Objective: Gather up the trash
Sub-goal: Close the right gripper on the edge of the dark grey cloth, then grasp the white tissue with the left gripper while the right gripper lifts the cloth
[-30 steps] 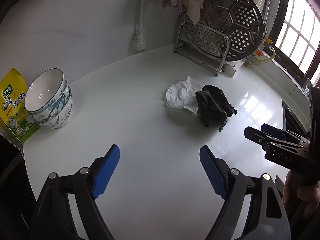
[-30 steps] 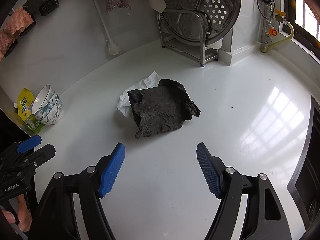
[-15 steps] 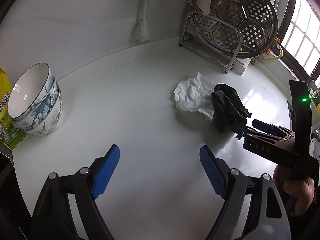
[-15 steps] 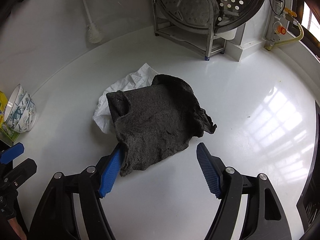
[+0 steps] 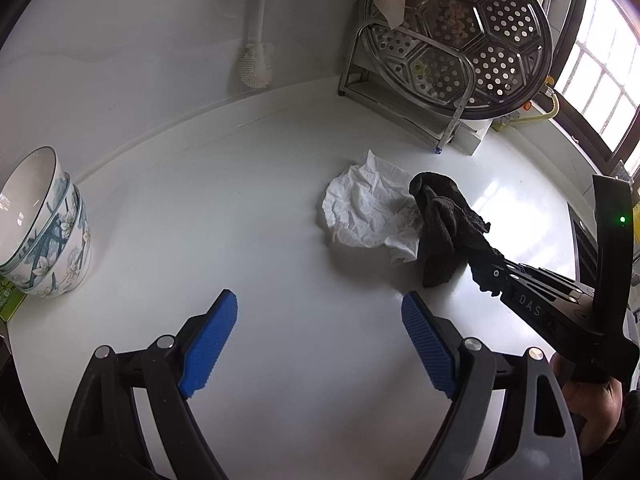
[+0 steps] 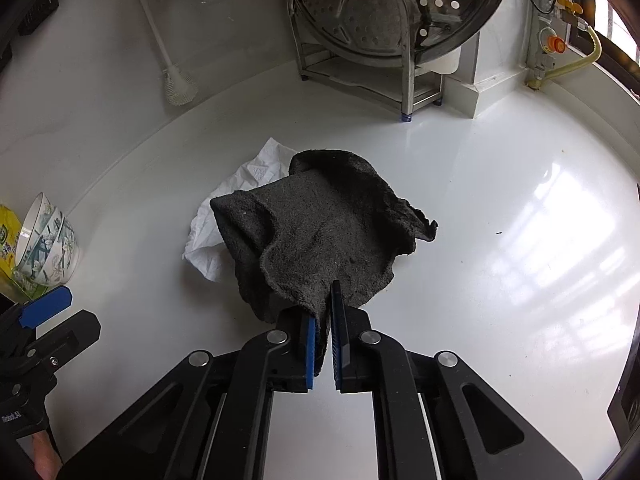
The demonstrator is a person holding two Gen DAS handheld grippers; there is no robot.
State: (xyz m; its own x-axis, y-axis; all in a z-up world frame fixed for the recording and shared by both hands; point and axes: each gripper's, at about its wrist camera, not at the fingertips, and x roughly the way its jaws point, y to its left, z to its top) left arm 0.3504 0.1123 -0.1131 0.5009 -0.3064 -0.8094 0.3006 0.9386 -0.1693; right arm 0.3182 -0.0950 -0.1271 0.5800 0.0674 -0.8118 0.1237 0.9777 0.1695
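Nearest the right camera, the right hand-held gripper (image 6: 323, 322) has clamped onto the near edge of the dark grey terry rag (image 6: 320, 236), which half a second ago lay loose between its parted pads. Beyond, the crumpled white paper (image 5: 366, 208) lies on the glossy white surface (image 5: 240, 216), partly under the rag; the left hand-held gripper (image 5: 320, 344) stays spread, grasping nothing.

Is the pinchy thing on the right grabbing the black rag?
Touching. In the right wrist view, the right gripper has its blue fingers closed on the near edge of the dark cloth.
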